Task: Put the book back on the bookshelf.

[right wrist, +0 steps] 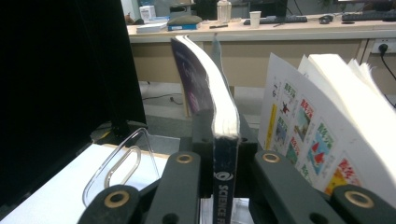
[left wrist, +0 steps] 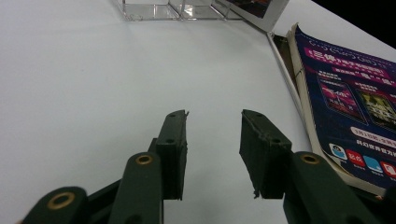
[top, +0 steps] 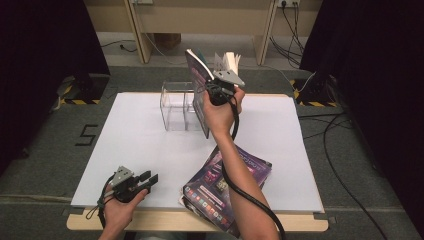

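Our right gripper (top: 218,80) pinches a thick purple paperback book (right wrist: 205,93) by its spine, high above the far edge of the white table top (top: 135,145). We read "SCIENCE F" on the spine; the rest is cut off. Its loose pages fan open with small colourful pictures. A clear plastic book stand (top: 177,111) sits just below. A pile of purple magazines (top: 225,187) lies at the near edge. Our left gripper (left wrist: 212,154) is half open and holds nothing.
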Demonstrator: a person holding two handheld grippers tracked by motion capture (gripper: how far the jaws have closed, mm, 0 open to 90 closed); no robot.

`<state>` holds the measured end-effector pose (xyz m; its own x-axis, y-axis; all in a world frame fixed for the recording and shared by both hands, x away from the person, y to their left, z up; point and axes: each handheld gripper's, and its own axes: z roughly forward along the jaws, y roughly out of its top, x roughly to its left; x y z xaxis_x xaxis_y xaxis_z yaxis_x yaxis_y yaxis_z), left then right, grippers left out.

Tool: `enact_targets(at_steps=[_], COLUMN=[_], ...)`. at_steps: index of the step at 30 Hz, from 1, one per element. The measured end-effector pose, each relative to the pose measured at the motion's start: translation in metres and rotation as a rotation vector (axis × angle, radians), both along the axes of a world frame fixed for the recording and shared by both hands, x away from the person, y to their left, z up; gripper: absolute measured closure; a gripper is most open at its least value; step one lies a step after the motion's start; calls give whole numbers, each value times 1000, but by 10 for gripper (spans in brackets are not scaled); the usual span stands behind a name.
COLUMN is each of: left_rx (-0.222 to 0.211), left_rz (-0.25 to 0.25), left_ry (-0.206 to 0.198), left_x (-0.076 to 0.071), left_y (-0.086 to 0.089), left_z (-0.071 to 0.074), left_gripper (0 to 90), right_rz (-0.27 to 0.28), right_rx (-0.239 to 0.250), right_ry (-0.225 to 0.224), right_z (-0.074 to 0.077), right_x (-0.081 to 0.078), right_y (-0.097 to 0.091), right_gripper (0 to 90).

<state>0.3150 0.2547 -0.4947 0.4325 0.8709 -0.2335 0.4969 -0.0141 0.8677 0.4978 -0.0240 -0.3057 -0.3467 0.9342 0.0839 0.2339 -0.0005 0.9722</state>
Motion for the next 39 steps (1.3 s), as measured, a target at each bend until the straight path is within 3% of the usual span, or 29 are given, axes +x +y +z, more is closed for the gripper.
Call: enact_targets(at_steps=[9,13,19,24,28,34,36,39], left_rx=[0,3,-1,0,-3,0,0,0], left_rz=[-1,-7,-5,-8,-7,-8,-7,-8], left_ry=[2,4,3,6,8,6,6,6], left_x=[0,-1,-1,-1,0,-1,-1,-1], left_y=[1,-1,-2,-2,-1,-1,-1,-1], left_z=[0,-1,-1,-1,-1,0,0,0], left_gripper=[605,604,603,602,601,601,601,601], right_rz=[-1,11,36,36,43,35,15,1], right_rx=[-38,-57,-47,-21,-10,-31,-54,-40], right_ry=[20,72,144,152,189,233,229,223], right_z=[-18,-15,-12,-7,-3,-1,-2,-2], right_x=[-2,-6,-6,-2,4,10,10,10], right_y=[6,4,-4,-9,-7,-2,0,0], right_gripper=[839,803,762,734,715,810,841,845])
